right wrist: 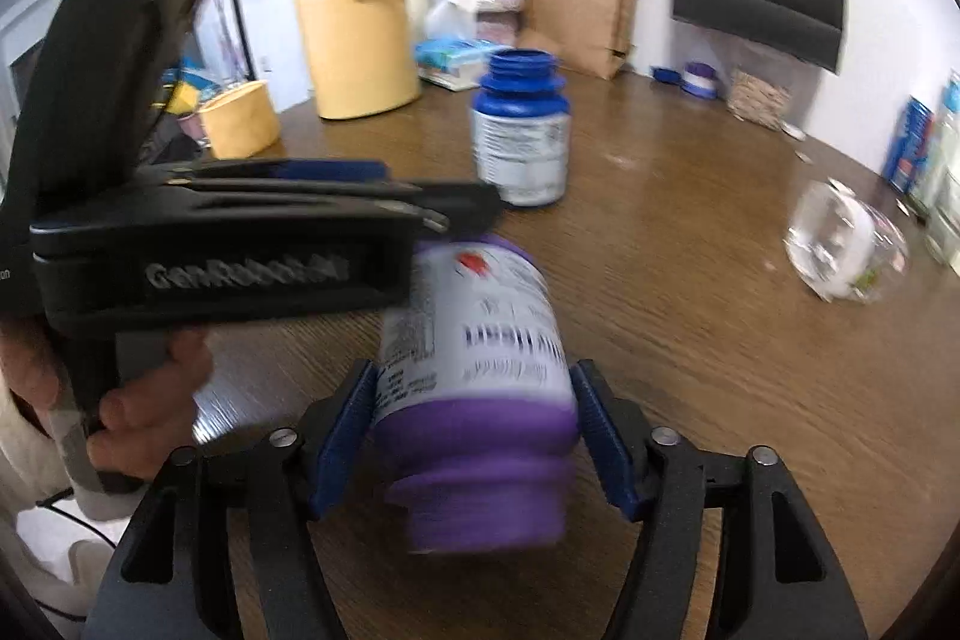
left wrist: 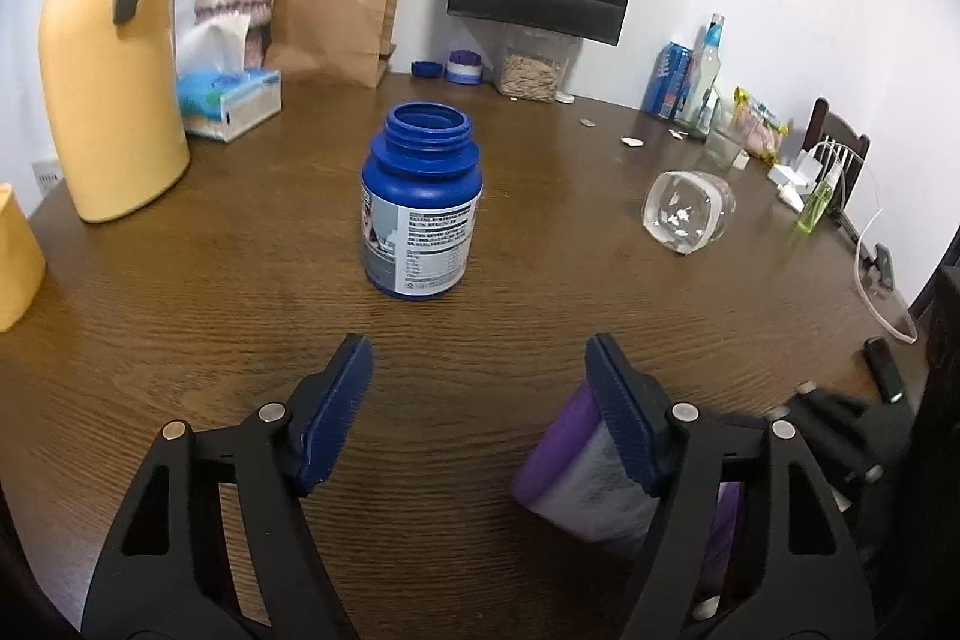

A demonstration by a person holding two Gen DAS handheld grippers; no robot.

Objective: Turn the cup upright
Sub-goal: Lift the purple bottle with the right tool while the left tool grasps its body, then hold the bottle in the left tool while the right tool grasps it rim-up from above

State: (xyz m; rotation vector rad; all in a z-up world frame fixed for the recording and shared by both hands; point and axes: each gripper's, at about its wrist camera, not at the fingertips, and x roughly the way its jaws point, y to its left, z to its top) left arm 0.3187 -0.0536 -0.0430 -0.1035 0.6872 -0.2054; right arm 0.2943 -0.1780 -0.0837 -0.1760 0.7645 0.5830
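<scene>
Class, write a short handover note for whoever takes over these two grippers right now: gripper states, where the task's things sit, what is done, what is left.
Left gripper: open, empty, low over the table, facing the blue bottle.
Right gripper: shut on the purple bottle, held tilted, neck toward the camera.
Blue bottle: upright, uncapped, mid-table.
Clear glass cup: on its side, further right, untouched.
Done: blue bottle stands.
Left: stand the purple bottle, release, then probably right the glass cup.

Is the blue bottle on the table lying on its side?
No, the blue bottle stands upright on the table, with its open mouth pointing up.
</scene>
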